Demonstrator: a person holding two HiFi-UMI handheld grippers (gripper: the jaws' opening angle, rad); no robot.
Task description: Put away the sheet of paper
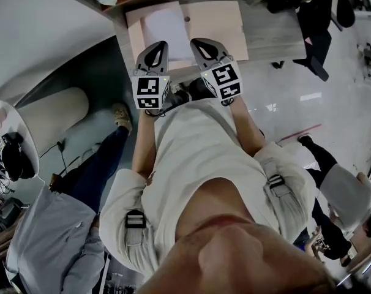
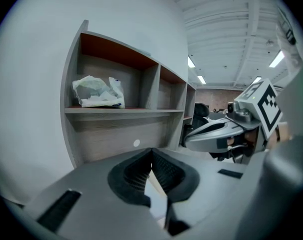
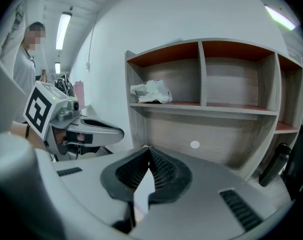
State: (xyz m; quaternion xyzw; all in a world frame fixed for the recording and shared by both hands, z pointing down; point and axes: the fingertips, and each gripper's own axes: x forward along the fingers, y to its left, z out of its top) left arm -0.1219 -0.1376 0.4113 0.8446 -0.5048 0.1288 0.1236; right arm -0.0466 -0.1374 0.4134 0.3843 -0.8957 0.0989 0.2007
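Note:
The white sheet of paper lies over a larger beige sheet on the grey desk in the head view. Both grippers reach side by side over its near edge, the left gripper at the sheet's lower left and the right gripper by its lower right. In the left gripper view the left gripper has its jaws together with a pale strip of paper pinched between them. The right gripper is likewise shut, with a white strip of the sheet in its jaws.
A grey open shelf unit stands at the desk's back, with a crumpled white bag in its left compartment. A black bottle stands at the right. A black chair and two bystanders are nearby.

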